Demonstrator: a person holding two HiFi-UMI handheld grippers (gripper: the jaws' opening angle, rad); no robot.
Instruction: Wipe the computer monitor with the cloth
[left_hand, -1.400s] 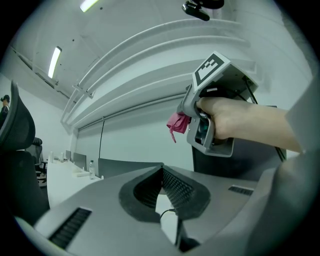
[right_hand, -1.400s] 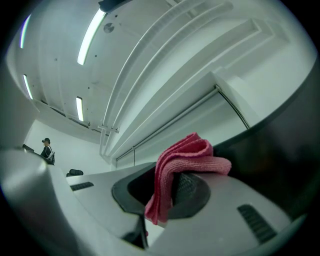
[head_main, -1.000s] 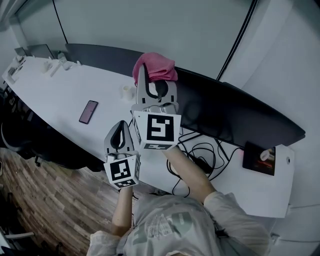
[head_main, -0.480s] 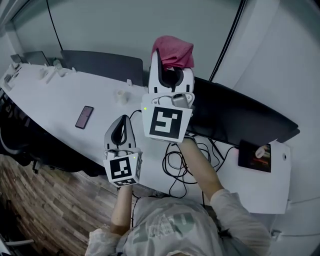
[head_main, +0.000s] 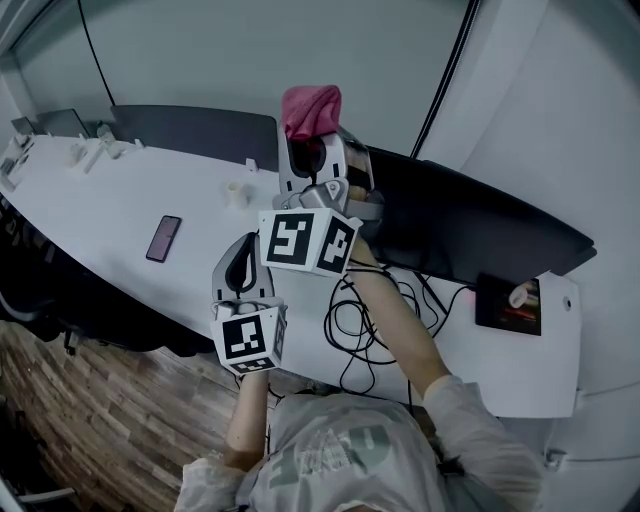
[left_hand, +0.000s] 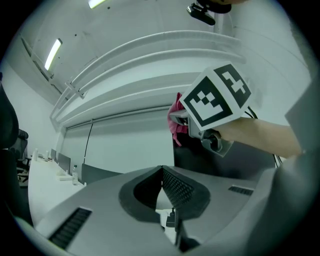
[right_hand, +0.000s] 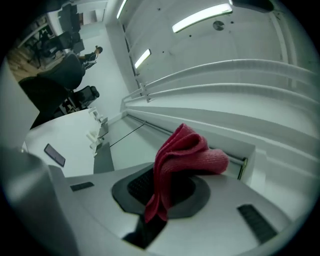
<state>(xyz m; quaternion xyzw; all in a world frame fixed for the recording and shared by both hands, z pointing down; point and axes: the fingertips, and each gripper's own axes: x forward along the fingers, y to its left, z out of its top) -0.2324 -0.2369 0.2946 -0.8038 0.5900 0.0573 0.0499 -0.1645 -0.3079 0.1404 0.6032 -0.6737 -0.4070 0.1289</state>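
Note:
In the head view my right gripper (head_main: 312, 140) is held up at the left end of the wide dark monitor (head_main: 470, 225), shut on a bunched pink cloth (head_main: 311, 108). The right gripper view shows that cloth (right_hand: 186, 157) clamped between the jaws of my right gripper (right_hand: 165, 192), its folds spilling over them. My left gripper (head_main: 240, 252) hangs lower, over the desk's front edge, its jaws closed on nothing. In the left gripper view, my left gripper (left_hand: 162, 187) has its pads together, and the cloth (left_hand: 176, 125) and the monitor (left_hand: 227, 162) lie beyond.
The white desk (head_main: 110, 205) carries a phone (head_main: 163, 238), a small cup (head_main: 235, 192), a tangle of black cables (head_main: 370, 320) below the monitor, and a dark box (head_main: 510, 305) at the right. A second dark screen (head_main: 190, 135) stands at the back left.
My right gripper has lifted the cloth higher against the monitor's left end, then shifted slightly left and twisted. My left gripper has barely moved.

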